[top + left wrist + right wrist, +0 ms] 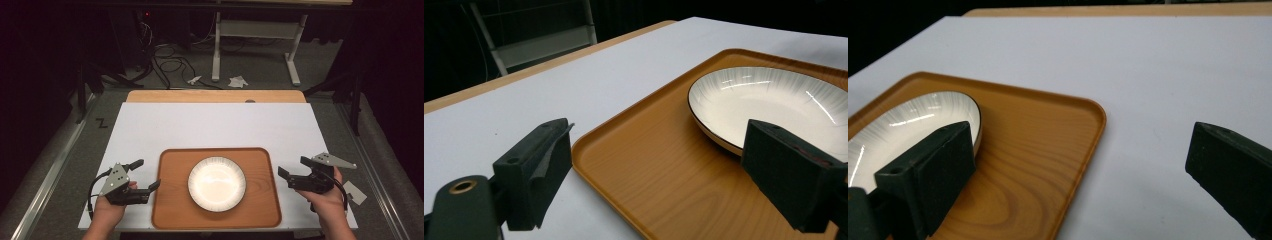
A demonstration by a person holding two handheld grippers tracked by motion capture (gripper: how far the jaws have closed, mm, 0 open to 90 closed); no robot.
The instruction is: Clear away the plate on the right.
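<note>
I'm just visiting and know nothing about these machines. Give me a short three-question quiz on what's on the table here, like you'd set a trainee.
1. True or false: the plate sits on the wooden tray.
2. Multiple choice: the jaws of the right gripper are A) shut on the plate, B) open with nothing between them, C) shut on the tray's rim.
3. Fill in: the left gripper is held beside the tray's ____ edge in the high view.

Key: 1 true; 2 B; 3 left.
</note>
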